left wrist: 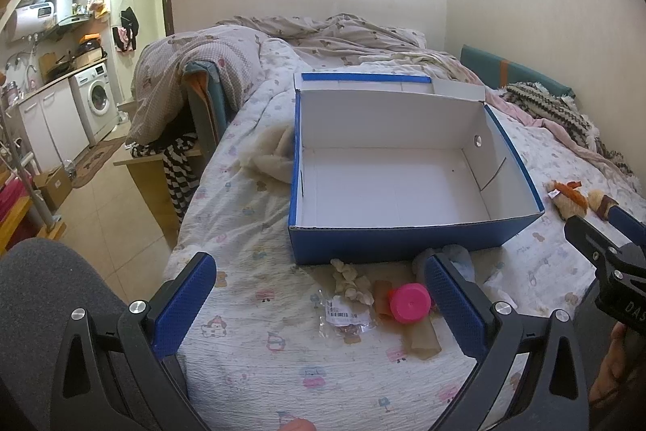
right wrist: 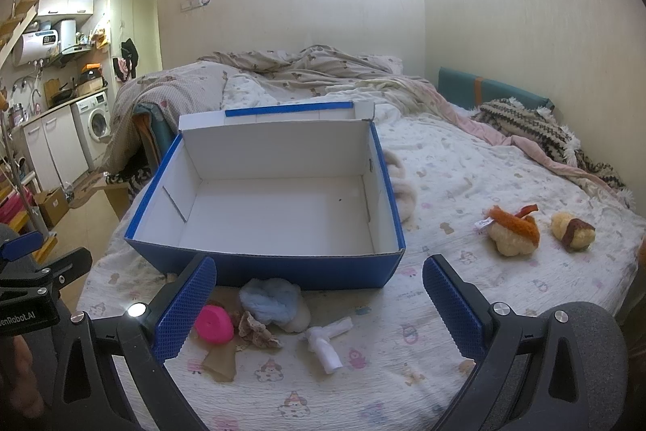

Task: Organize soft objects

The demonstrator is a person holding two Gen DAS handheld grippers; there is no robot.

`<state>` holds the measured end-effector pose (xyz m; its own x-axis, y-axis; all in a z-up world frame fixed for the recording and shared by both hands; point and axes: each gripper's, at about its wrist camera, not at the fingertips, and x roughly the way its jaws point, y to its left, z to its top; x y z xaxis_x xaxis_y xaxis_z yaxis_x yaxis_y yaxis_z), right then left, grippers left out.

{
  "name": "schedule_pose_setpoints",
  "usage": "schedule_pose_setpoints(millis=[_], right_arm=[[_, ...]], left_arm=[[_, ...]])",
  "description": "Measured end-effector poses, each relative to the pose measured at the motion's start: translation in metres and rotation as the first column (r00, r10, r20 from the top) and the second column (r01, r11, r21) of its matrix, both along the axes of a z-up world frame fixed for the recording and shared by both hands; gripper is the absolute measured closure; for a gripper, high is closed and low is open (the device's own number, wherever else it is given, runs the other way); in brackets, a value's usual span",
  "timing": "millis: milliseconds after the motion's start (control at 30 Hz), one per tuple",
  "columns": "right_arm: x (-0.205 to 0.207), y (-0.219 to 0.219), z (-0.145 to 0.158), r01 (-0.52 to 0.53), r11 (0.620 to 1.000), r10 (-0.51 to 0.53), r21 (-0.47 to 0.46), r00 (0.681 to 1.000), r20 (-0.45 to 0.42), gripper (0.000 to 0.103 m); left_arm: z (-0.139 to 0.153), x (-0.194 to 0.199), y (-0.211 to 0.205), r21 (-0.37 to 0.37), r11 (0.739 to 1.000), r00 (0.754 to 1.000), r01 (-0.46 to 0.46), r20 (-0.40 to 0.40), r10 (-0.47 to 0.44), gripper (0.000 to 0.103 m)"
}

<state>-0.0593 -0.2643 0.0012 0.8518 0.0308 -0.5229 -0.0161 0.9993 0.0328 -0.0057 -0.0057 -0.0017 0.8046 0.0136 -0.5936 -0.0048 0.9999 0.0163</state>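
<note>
An open blue box [left wrist: 403, 237] with a white, empty inside stands on the bed; it also shows in the right wrist view [right wrist: 282, 269]. In front of it lie a pink round toy [left wrist: 408, 302] [right wrist: 214, 324], a light blue plush [right wrist: 268, 299], a small floral cloth [right wrist: 256, 330], a white knotted cloth [right wrist: 325, 342] and a brown piece [left wrist: 422, 340]. Two plush sushi toys [right wrist: 512, 229] [right wrist: 573, 231] lie right of the box. My left gripper [left wrist: 319, 305] is open above the small items. My right gripper [right wrist: 319, 305] is open and empty above them.
A cream fluffy cloth [left wrist: 270, 156] lies beside the box. A plastic bag with a barcode label [left wrist: 343, 318] lies near the pink toy. Rumpled blankets [right wrist: 307, 67] and a striped knit [right wrist: 533, 128] cover the far bed. The bed's left edge drops to a tiled floor [left wrist: 117, 213].
</note>
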Motion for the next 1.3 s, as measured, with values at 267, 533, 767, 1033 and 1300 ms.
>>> schedule_pose_setpoints(millis=[267, 533, 767, 1033, 1300], right_arm=[[0.0, 0.0, 0.0, -0.003, 1.0, 0.003, 0.002, 1.0, -0.001, 0.0], [0.002, 0.002, -0.001, 0.002, 1.0, -0.002, 0.007, 1.0, -0.015, 0.0], [0.019, -0.003, 0.005, -0.023, 0.997, 0.028, 0.071, 0.997, -0.074, 0.0], [0.063, -0.02, -0.003, -0.062, 0.974, 0.129, 0.219, 0.942, -0.308, 0.0], [0.106, -0.028, -0.049, -0.035, 0.944, 0.219, 0.328, 0.811, -0.543, 0.0]], left_arm=[[-0.002, -0.001, -0.001, 0.002, 1.0, 1.0, 0.002, -0.003, -0.002, 0.0], [-0.006, 0.002, -0.002, -0.008, 1.0, 1.0, 0.005, -0.027, -0.006, 0.0], [0.006, 0.016, -0.007, -0.02, 0.999, 0.997, 0.037, -0.062, -0.038, 0.0], [-0.003, 0.068, 0.023, -0.015, 0.999, 0.968, -0.033, -0.25, 0.028, 0.0], [-0.045, 0.106, 0.052, -0.133, 0.986, 0.871, -0.105, -0.491, 0.026, 0.011]])
